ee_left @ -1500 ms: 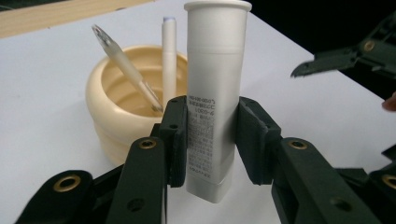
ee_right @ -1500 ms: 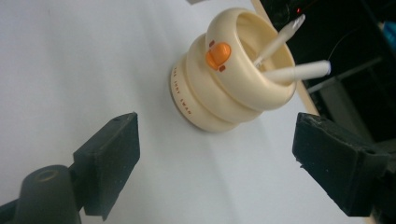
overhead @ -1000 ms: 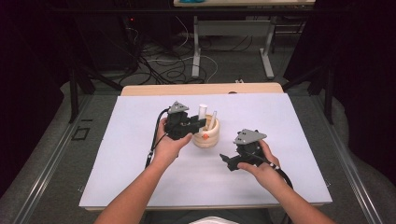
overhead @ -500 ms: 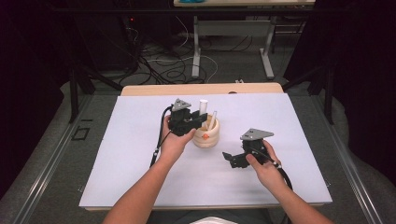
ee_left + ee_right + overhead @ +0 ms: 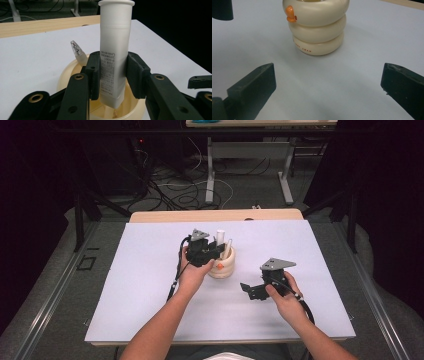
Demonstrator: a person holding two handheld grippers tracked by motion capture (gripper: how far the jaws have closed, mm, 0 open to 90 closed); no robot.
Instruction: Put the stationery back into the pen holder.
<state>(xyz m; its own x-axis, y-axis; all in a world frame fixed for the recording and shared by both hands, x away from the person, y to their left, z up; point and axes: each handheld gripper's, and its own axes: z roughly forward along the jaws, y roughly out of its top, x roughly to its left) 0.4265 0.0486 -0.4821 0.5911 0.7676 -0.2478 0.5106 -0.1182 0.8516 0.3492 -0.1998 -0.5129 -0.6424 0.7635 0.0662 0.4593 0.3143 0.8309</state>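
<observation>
The left gripper (image 5: pixel 113 75) was clamped on the upright white tube (image 5: pixel 115 45) above the cream holder (image 5: pixel 223 265); the right gripper (image 5: pixel 328 82) was held level, jaws apart.

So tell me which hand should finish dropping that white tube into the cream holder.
Left. Its tool is already clamped on the white tube, whose lower end sits inside the cream holder, beside a clear-tipped item. The right tool is open, holds nothing and sits off to the side on the table.

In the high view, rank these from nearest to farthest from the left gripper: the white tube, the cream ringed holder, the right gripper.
1. White tube: clamped in the left gripper.
2. Cream ringed holder: directly beneath the jaws.
3. Right gripper: open, off to the right, nearer the person.
</observation>
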